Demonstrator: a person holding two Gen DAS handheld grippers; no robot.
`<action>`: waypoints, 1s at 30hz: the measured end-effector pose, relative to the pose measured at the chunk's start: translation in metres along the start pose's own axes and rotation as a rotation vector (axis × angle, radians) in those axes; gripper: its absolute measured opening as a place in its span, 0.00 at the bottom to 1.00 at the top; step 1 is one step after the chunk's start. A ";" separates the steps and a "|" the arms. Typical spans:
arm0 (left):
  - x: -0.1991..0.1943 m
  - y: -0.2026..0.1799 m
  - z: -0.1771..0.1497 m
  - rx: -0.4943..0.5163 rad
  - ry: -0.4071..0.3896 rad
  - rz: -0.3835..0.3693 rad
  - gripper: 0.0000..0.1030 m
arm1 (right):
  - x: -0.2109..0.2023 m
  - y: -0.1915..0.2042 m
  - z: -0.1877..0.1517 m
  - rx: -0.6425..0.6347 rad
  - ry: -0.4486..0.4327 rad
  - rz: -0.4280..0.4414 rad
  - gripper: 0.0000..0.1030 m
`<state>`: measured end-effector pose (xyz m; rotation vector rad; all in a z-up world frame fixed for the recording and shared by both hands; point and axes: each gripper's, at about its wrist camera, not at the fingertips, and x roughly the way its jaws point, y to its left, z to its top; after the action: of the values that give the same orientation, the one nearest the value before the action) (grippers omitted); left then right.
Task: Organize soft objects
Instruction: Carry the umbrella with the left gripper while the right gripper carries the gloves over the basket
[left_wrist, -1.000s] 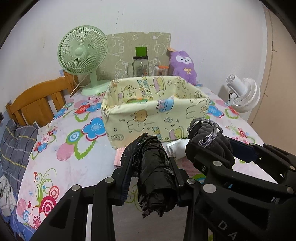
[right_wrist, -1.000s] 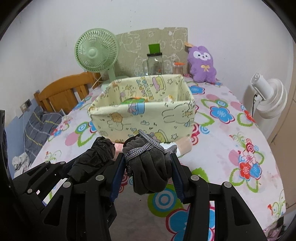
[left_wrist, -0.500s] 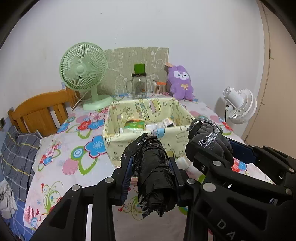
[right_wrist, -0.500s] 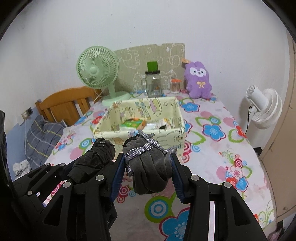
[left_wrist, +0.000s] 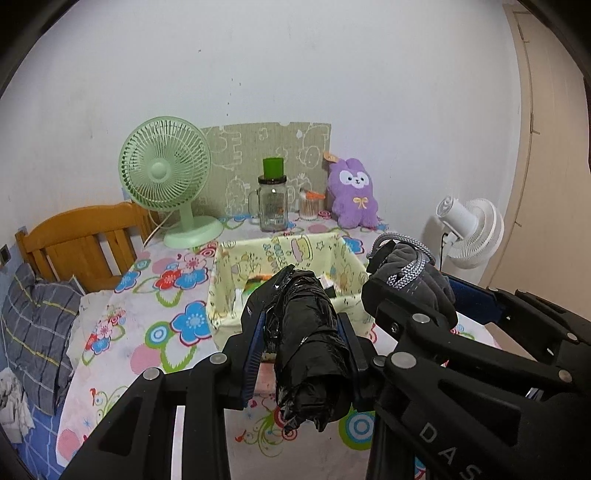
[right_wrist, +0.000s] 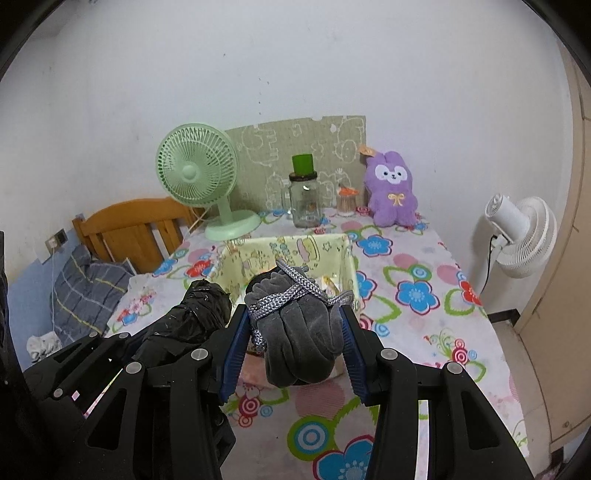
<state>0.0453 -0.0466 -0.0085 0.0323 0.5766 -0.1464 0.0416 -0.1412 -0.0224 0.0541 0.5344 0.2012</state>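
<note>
Above the flowered table, both wrist views:

Left wrist view
- Left gripper: clamping a rolled black umbrella between its blue pads, the roll lying along the fingers and sticking out past both ends.
- Right gripper: sitting just to the right, gripping a grey glove bundle tied with grey cord.
- Fabric basket: standing open on the flowered tablecloth, beyond and below both held things; small packets lying inside, too hidden to name.
- Far edge of table: green fan, glass jar with a green lid, purple plush rabbit leaning at the wall.
- Right of table: white fan standing off the table.

Right wrist view
- Right gripper: pressing its blue pads on both sides of the grey glove bundle, cord crossing over the top.
- Left gripper: showing at lower left, carrying the black umbrella close beside the gloves, not touching them as far as visible.
- Fabric basket: showing partly behind the two loads, its yellow printed lining facing up.
- Left background: wooden headboard and striped bedding lying beside the table.
</note>
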 end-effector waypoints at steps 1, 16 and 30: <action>0.000 0.000 0.001 0.001 -0.003 0.000 0.37 | 0.000 0.000 0.003 0.000 -0.004 0.001 0.50; 0.017 0.002 0.029 0.004 -0.045 -0.005 0.37 | 0.014 -0.005 0.031 0.004 -0.040 -0.016 0.50; 0.057 0.013 0.052 -0.015 -0.039 0.003 0.37 | 0.057 -0.012 0.056 0.019 -0.038 -0.017 0.50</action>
<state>0.1218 -0.0451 0.0038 0.0154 0.5387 -0.1395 0.1200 -0.1412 -0.0037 0.0716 0.4985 0.1777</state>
